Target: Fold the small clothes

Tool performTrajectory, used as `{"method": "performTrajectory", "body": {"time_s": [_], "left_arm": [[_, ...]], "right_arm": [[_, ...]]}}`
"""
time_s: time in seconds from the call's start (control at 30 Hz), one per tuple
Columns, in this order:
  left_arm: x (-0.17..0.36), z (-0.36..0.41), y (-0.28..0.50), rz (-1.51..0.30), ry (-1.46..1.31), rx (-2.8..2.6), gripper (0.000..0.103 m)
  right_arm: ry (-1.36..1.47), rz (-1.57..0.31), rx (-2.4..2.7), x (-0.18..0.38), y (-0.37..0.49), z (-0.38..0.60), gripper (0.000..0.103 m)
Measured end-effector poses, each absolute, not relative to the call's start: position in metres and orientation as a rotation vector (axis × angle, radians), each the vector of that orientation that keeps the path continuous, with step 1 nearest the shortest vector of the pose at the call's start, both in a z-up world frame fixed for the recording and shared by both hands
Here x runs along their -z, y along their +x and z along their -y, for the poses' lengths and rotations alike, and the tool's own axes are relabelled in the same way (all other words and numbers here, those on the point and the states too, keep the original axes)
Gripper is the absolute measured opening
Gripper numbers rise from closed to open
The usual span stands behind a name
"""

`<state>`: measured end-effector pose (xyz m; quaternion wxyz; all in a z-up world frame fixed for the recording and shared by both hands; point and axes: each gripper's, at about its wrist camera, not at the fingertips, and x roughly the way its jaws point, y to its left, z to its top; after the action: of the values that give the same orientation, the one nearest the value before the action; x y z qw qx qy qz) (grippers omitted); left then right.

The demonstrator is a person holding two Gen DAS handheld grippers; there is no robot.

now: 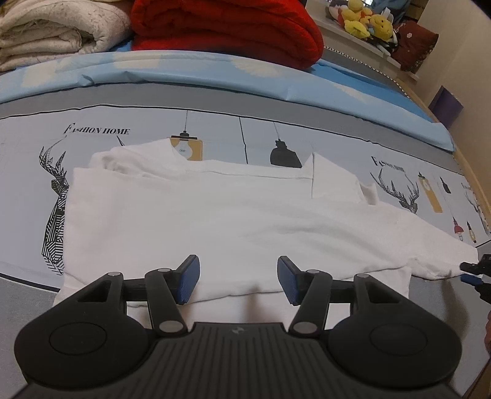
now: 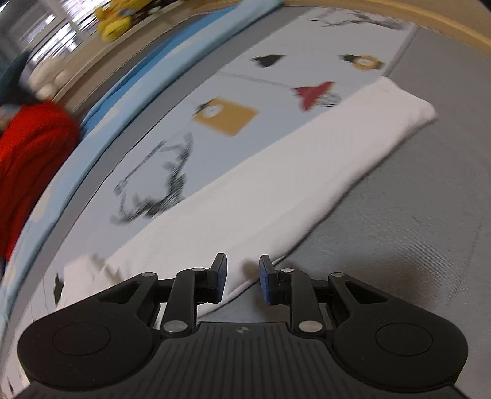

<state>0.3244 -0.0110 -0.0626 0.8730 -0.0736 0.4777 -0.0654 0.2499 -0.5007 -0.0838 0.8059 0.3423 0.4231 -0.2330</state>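
Hovering wide open, the left gripper [image 1: 238, 277] holds nothing; right gripper [image 2: 243, 277], narrowly parted and empty, could snag and unfold the white shirt [image 1: 214, 221].

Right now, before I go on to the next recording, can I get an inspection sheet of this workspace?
Surface: bed with a printed sheet of deer and lamps.
Job's things: white shirt, partly folded, flat on the sheet.
Clutter: red blanket and cream quilt stacked at the far side.
Grippers: left gripper open above the shirt's near edge; right gripper open over the shirt's edge, nothing held.
Cables: nothing seen.
Surroundings: yellow plush toys on a ledge; the right wrist view is blurred.
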Motion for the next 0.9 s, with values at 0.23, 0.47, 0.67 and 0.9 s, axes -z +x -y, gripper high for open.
{"method": "performTrajectory", "body": {"time_s": [0.23, 0.47, 0.67, 0.9], "left_arm": [[0.067, 0.011, 0.328, -1.014, -0.152, 0.13, 0.061], [0.069, 0.008, 0.328, -1.024, -0.153, 0.13, 0.061], [0.068, 0.003, 0.327, -1.027, -0.154, 0.129, 0.061], [0.062, -0.02, 0.325, -1.017, -0.162, 0.103, 0.061]], "right_arm": [[0.919, -0.798, 0.683, 0.104, 0.218, 0.578, 0.024], [1.062, -0.651, 0.764, 0.134, 0.2, 0.627, 0.024], [1.085, -0.547, 0.782, 0.151, 0.2, 0.637, 0.024], [0.954, -0.526, 0.815, 0.14, 0.218, 0.63, 0.005]]}}
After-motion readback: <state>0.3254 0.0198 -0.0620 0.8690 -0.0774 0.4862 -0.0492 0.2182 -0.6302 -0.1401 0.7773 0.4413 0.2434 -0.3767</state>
